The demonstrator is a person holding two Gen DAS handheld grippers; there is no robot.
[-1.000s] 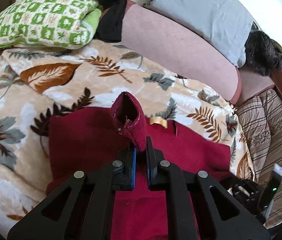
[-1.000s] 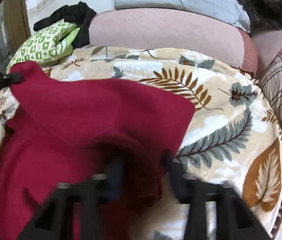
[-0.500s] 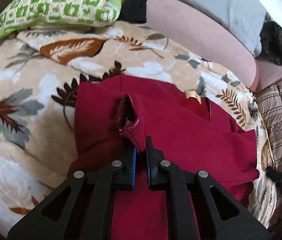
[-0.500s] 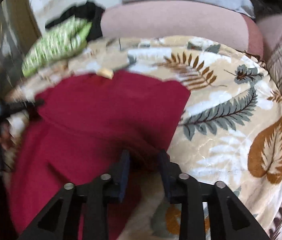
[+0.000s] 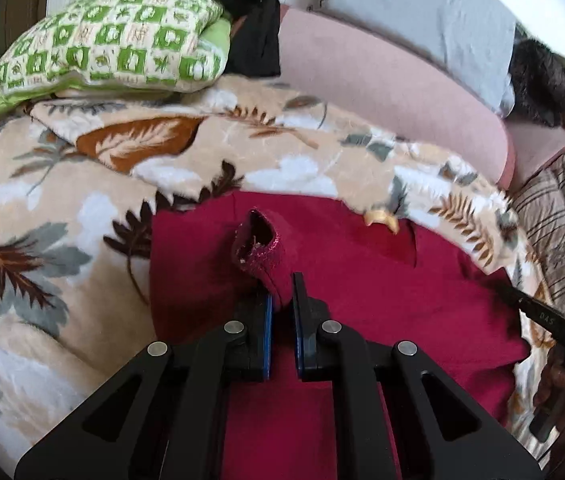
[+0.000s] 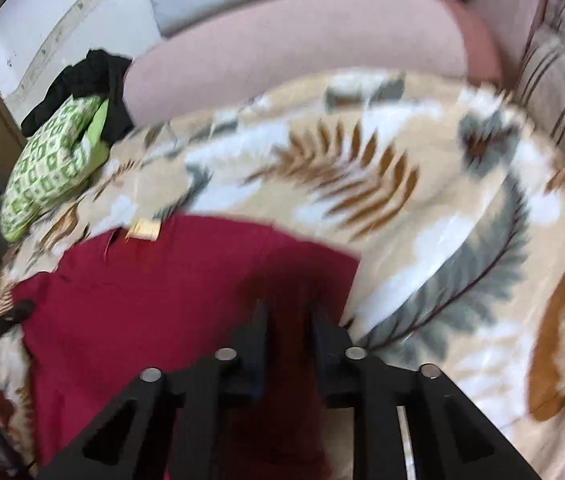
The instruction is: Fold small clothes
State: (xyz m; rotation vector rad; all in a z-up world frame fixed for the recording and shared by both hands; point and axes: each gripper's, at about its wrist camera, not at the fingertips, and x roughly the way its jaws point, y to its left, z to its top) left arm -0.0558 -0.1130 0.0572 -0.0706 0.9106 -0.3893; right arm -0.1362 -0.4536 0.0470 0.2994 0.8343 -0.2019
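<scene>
A dark red garment [image 5: 382,288] lies on a leaf-patterned blanket [image 5: 62,220], with a small gold label [image 5: 380,220] near its far edge. My left gripper [image 5: 281,292] is shut on a bunched red sleeve cuff [image 5: 260,248] that sticks up between the fingers. In the blurred right wrist view the same garment [image 6: 154,300] spreads to the left, and my right gripper [image 6: 288,312] is over its right edge, jaws slightly apart with red cloth between them. The right gripper also shows in the left wrist view [image 5: 554,320] at the garment's right edge.
A green-and-white patterned pillow [image 5: 110,40] and black clothing [image 5: 258,28] lie at the back left. A pink bolster [image 5: 382,80] and a grey pillow [image 5: 422,12] run along the back. A striped cushion [image 5: 562,208] is at the right.
Both grippers have carried the garment's near part forward and down over its far part. The garment now lies flatter, and the right wrist view is blurred by motion.
</scene>
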